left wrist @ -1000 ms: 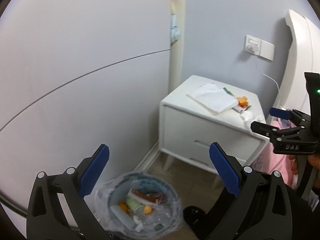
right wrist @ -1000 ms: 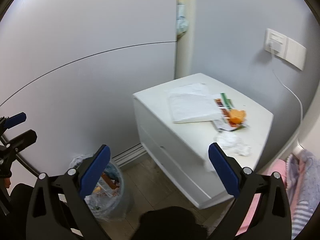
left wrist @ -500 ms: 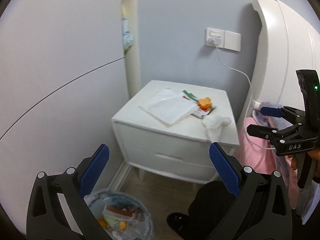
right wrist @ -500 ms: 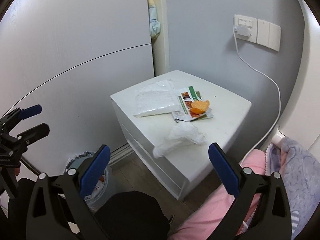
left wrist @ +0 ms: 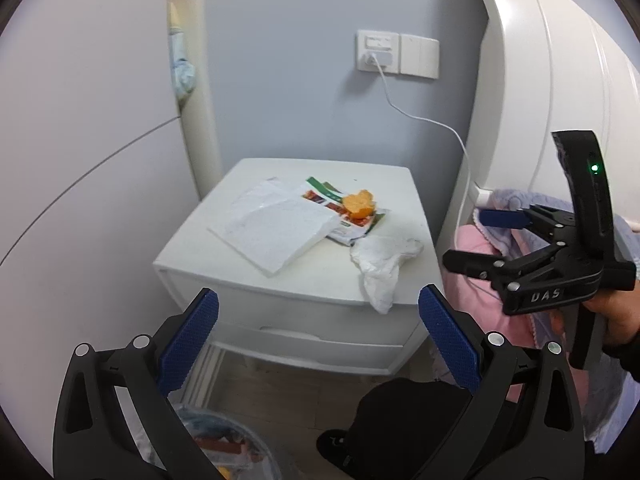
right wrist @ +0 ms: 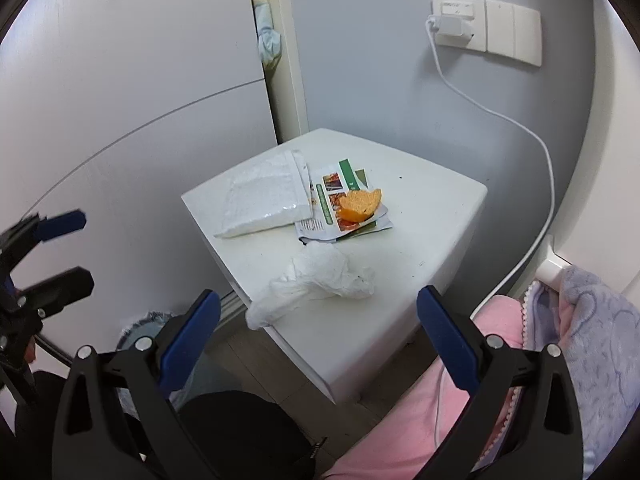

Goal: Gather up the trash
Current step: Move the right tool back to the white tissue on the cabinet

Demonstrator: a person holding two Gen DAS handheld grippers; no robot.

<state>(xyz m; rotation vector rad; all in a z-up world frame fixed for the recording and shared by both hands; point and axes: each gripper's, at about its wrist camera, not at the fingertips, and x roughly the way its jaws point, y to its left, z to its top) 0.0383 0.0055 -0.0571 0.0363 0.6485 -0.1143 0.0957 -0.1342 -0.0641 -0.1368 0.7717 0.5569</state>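
From the left wrist, my view had swung up off the bin (left wrist: 224,444), now just a sliver at the bottom edge, and squared onto the nightstand (left wrist: 288,280). That put the trash within reach: tissue (left wrist: 380,264) drooping over the front edge, peel (left wrist: 359,203) on a leaflet (left wrist: 344,216). My left tongs (left wrist: 318,344) were spread wide, empty. The right tongs (left wrist: 476,238) hung beside the nightstand, also agape.

From the right wrist, the tissue (right wrist: 320,280) had drawn closer, lying between my spread, empty right tongs (right wrist: 318,340), untouched.
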